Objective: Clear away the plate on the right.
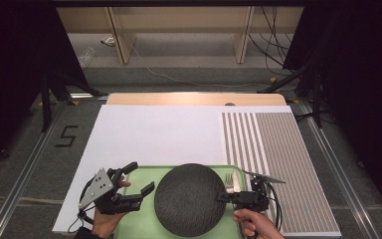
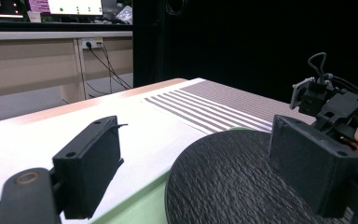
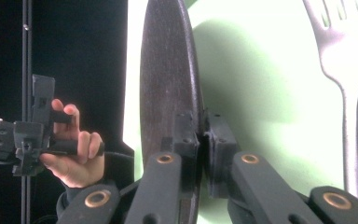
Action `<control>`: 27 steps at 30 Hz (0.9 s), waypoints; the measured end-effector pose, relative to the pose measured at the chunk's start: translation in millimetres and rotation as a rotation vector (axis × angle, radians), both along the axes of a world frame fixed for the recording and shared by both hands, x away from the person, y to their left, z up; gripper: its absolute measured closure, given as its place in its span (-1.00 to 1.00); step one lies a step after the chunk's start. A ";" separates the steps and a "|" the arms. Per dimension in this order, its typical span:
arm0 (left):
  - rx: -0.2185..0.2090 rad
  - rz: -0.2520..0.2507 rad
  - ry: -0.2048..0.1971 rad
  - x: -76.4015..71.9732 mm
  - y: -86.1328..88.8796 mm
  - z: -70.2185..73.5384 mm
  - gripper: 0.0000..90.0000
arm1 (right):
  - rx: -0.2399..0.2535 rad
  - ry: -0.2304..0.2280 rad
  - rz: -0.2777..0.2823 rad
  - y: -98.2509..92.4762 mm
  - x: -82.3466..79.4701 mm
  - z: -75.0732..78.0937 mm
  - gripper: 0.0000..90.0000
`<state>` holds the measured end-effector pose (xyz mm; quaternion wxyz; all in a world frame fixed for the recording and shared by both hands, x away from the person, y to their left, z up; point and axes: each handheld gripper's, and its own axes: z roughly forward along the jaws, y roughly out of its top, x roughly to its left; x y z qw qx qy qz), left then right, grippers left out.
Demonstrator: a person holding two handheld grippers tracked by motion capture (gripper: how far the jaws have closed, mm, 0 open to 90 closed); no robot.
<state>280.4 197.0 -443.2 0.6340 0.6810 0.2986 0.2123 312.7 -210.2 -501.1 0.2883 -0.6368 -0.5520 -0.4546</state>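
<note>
1. One counter (image 1: pixel 149 134) carries everything, covered by a white sheet with a striped mat (image 1: pixel 273 164) on its right part.
2. One pale green tray (image 1: pixel 146 177) lies at the counter's near edge, between the two hands.
3. One dark round plate (image 1: pixel 189 199), rough-textured, sits over the middle of the tray; from the high view it looks flat, while the right gripper view shows it edge-on (image 3: pixel 168 93) and clear of the tray beneath.
4. Two sets of tongs are in use. The left tongs (image 1: pixel 142 179) hover at the tray's left end, just beside the plate and apart from it, with the jaws spread wide and nothing between them; the left gripper view looks along them (image 2: pixel 205 168) over the plate's surface.
5. The right tongs (image 1: pixel 222 197) are pinched narrow on the plate's right rim; the right gripper view shows one pad on each face of the rim (image 3: pixel 199 140).
6. One fork (image 1: pixel 229 181) lies on the tray to the right of the plate, and a second metal piece (image 1: pixel 237 181) lies just beside it. In the right gripper view the fork's tines (image 3: pixel 340 42) show large, while the other piece is cut off by the edge.
</note>
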 end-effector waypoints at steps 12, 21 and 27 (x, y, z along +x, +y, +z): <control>-0.001 0.000 0.001 0.1 0.1 -0.1 -0.64 | -0.014 0.016 0.020 7.2 1.0 -3.2 0.88; -0.002 -0.001 0.002 0.0 -0.3 -0.3 -0.63 | -0.023 0.042 0.037 6.8 3.4 -8.7 0.90; -0.001 -0.001 0.003 -0.1 -0.2 -0.3 -0.63 | -0.047 0.045 0.053 7.6 3.5 -9.3 0.88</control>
